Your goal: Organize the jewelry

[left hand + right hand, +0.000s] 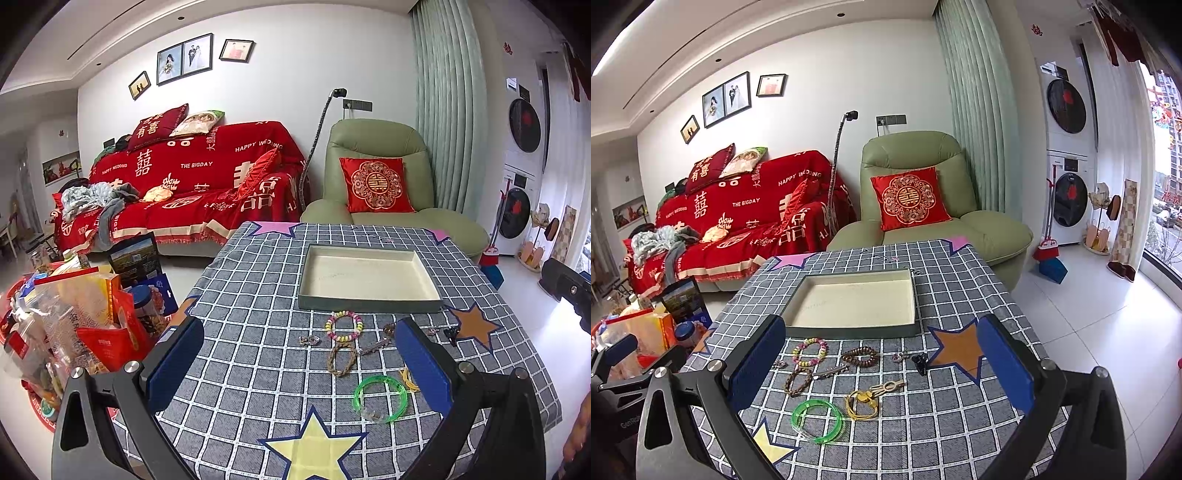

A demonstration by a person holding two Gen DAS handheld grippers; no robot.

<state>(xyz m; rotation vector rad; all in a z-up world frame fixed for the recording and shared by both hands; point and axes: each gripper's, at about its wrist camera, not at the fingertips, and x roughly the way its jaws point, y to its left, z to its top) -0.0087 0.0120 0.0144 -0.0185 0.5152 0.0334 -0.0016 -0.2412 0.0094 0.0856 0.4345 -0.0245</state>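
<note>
At frame centre the tray sits empty; jewelry, e.g. green bangle, lies below it. We hover L gripper & R gripper, jaws wide apart, nothing held. Next: pick 1st piece.

From the left wrist, the left gripper's right finger covered most of the brown bead bracelet and part of the yellow cord piece, both lying in front of the tray. The silver trinkets near the tray were too tiny to tell what they were. The yellow star was cut off at the bottom edge.
</note>
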